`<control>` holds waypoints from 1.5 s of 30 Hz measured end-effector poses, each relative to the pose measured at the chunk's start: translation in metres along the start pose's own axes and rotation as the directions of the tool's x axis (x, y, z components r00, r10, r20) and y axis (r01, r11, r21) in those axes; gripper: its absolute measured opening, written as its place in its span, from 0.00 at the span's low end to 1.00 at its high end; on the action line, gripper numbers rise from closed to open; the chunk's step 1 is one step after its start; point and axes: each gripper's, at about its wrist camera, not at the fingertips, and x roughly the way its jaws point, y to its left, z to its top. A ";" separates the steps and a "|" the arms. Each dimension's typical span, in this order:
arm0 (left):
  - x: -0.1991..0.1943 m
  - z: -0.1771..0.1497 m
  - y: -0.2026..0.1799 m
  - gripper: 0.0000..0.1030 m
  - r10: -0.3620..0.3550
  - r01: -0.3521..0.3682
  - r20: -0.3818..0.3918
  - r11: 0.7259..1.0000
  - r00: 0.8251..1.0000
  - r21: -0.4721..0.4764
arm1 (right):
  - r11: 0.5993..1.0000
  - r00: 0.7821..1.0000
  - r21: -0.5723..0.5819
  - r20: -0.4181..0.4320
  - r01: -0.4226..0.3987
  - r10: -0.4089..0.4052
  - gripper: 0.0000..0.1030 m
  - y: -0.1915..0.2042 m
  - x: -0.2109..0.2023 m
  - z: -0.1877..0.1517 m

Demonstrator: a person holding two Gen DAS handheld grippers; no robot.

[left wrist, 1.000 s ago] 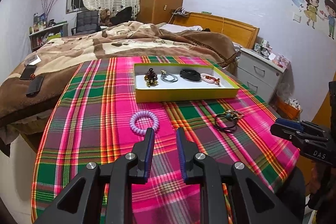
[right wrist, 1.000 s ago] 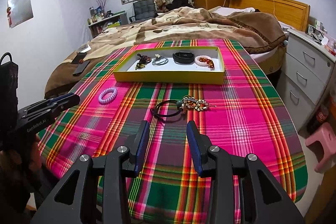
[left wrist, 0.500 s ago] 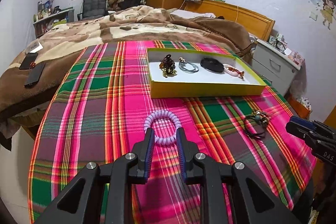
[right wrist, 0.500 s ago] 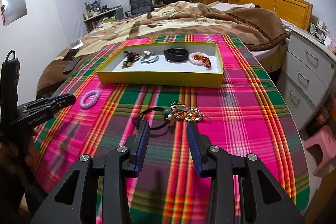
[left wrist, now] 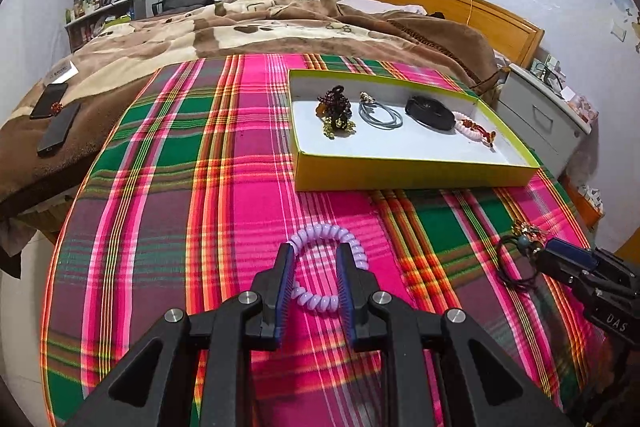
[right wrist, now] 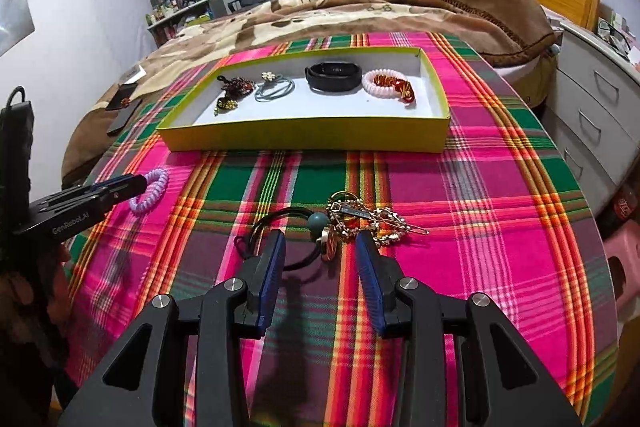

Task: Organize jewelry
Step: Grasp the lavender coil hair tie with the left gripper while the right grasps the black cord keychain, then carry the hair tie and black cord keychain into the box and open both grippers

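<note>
A lilac spiral hair tie (left wrist: 320, 231) lies on the plaid cloth; it also shows in the right wrist view (right wrist: 154, 187). My left gripper (left wrist: 314, 255) is open, its fingers over the tie's near part. A black hair tie with a teal bead (right wrist: 298, 231) and a gold hair clip pile (right wrist: 360, 217) lie before my right gripper (right wrist: 320, 247), which is open with its fingertips at them. A yellow-green tray (right wrist: 304, 139) holds a dark beaded piece (left wrist: 338, 107), a grey tie (left wrist: 380, 115), a black band (left wrist: 428, 109) and a pink bracelet (left wrist: 472, 129).
The plaid cloth (left wrist: 200, 167) covers a round table whose edge curves close at left and right. A bed with brown blanket (left wrist: 260, 23) lies beyond. Two phones (left wrist: 56, 123) rest on the bed's left. White drawers (right wrist: 596, 99) stand at right.
My left gripper has moved forward and down over the lilac tie. My right gripper has moved forward to the black tie and clip pile. Both jaws stay open.
</note>
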 end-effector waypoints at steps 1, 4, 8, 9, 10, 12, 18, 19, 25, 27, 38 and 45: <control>0.001 0.001 -0.001 0.20 0.009 -0.009 0.000 1.000 1.000 0.003 | 1.000 1.000 0.001 -0.005 0.004 -0.004 0.36 0.001 0.002 0.001; 0.003 0.003 -0.001 0.20 0.023 -0.023 -0.001 1.000 1.000 0.012 | 1.000 1.000 -0.007 -0.019 0.021 -0.021 0.24 0.002 0.007 0.002; 0.005 0.004 -0.001 0.20 0.063 -0.063 -0.011 0.998 0.998 0.008 | 0.999 0.999 -0.017 -0.035 0.039 -0.039 0.16 0.003 0.011 0.000; 0.008 0.003 0.001 0.20 0.065 -0.065 -0.034 0.998 0.997 -0.001 | 0.999 0.998 -0.021 -0.034 0.043 -0.044 0.13 0.003 0.010 -0.001; 0.010 0.003 0.003 0.20 0.057 -0.057 -0.046 0.998 0.997 -0.010 | 0.999 0.998 -0.023 -0.034 0.046 -0.046 0.11 0.003 0.010 -0.002; 0.011 0.004 0.003 0.20 0.057 -0.057 -0.047 0.998 0.997 0.000 | 0.999 0.998 -0.021 -0.032 0.046 -0.047 0.11 0.002 0.009 -0.003; 0.012 0.002 -0.005 0.20 0.051 -0.048 -0.049 0.998 0.998 0.047 | 1.000 1.000 0.012 -0.020 0.020 -0.020 0.10 -0.004 -0.001 -0.010; 0.011 0.002 -0.007 0.20 0.048 -0.046 -0.049 0.997 0.998 0.054 | 1.000 1.000 0.017 -0.018 0.020 -0.019 0.10 -0.005 -0.003 -0.011; 0.005 -0.005 -0.022 0.10 0.007 -0.002 -0.048 0.995 0.999 0.104 | 0.999 1.000 0.047 -0.011 0.017 -0.017 0.10 -0.014 -0.014 -0.017; 0.001 -0.008 -0.025 0.09 -0.006 0.011 -0.043 0.993 0.999 0.115 | 0.998 1.000 0.054 -0.005 0.016 -0.016 0.10 -0.015 -0.018 -0.018; -0.023 -0.015 -0.040 0.09 -0.082 0.080 0.012 0.989 0.997 0.124 | 0.998 0.999 0.060 0.037 0.009 -0.012 0.10 -0.014 -0.032 -0.015; -0.039 -0.009 -0.045 0.09 -0.116 0.107 0.064 0.987 0.991 0.120 | 0.998 0.997 0.058 0.075 0.012 -0.017 0.10 -0.013 -0.045 -0.011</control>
